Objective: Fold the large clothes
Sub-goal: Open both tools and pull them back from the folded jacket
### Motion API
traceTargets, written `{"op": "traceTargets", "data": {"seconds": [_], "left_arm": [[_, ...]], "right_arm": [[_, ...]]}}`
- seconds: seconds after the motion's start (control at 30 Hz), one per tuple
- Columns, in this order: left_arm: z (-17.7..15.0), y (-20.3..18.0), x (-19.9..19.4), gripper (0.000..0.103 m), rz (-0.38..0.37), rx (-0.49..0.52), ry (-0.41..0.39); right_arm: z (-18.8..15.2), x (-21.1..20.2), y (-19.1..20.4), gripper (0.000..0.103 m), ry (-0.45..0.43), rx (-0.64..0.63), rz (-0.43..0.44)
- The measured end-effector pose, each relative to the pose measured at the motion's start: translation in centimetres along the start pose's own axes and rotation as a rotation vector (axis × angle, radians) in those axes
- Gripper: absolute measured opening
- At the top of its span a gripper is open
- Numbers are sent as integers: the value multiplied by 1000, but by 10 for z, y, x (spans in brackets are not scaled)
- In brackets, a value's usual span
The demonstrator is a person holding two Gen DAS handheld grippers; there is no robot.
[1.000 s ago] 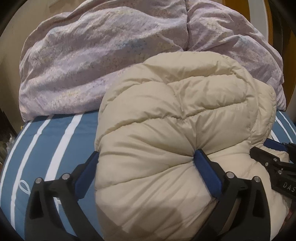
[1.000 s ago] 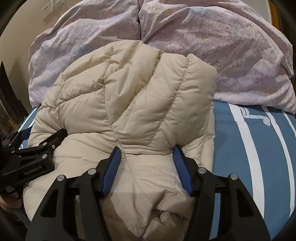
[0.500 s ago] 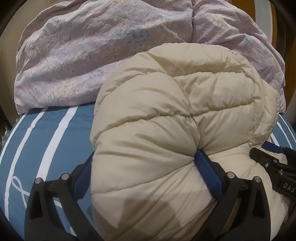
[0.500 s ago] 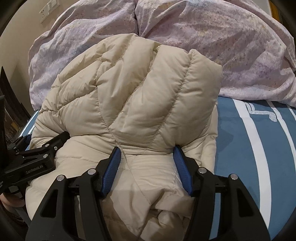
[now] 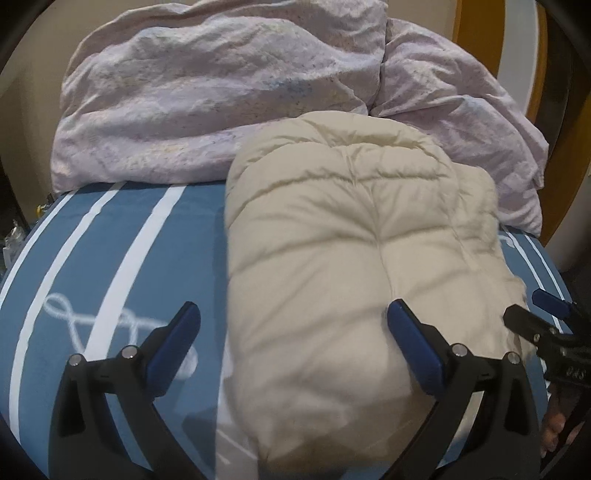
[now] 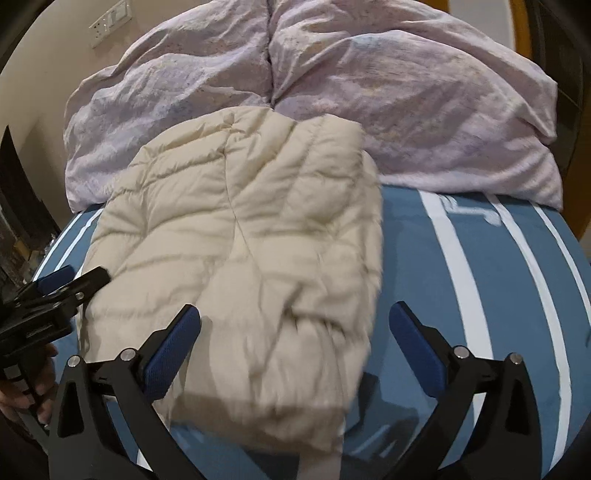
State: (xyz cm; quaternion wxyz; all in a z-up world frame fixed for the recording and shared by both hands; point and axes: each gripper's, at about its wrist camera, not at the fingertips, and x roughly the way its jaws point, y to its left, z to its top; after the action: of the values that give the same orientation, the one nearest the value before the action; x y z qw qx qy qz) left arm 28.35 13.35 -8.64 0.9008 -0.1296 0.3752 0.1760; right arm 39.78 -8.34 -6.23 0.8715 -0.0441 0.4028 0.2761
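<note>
A cream quilted puffer jacket [image 5: 354, 266] lies folded into a thick bundle on the blue striped bed [image 5: 122, 258]. It also shows in the right wrist view [image 6: 243, 251]. My left gripper [image 5: 293, 332] is open over the jacket's near left edge, its right finger against the fabric and its left finger over the sheet. My right gripper [image 6: 293, 332] is open above the jacket's near right corner, holding nothing. The right gripper appears at the right edge of the left wrist view [image 5: 546, 325]; the left gripper shows at the left edge of the right wrist view [image 6: 55, 291].
A crumpled lilac duvet [image 5: 229, 92] is piled at the back of the bed, just behind the jacket; it also fills the back of the right wrist view [image 6: 406, 92]. A wall switch plate [image 6: 110, 22] is at upper left. The bed sheet [image 6: 480, 277] extends right of the jacket.
Both grippers have opened and let go of the jacket. The jacket has dropped flat onto the bed, and both grippers have drawn back from it.
</note>
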Motion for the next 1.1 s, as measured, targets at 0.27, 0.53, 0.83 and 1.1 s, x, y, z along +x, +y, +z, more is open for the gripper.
{"op": "traceTargets", "data": {"seconds": [0.27,0.53,0.83,1.1], "left_arm": [[-47,10,-46,101,15,4,17],[-80,6,-71,101,-18,1,27],[-97,1,-87,101,-32,-1,32],[-104,-1,-108,101,-56,-6,22]], "right_arm": [[-35,-44,-1,102,-18,64,-3],[-63,-63,11,102,-6,52,-23],[-79,-78,16,102,8,60,-10],[-86,-98,21,102,0,61,15]]}}
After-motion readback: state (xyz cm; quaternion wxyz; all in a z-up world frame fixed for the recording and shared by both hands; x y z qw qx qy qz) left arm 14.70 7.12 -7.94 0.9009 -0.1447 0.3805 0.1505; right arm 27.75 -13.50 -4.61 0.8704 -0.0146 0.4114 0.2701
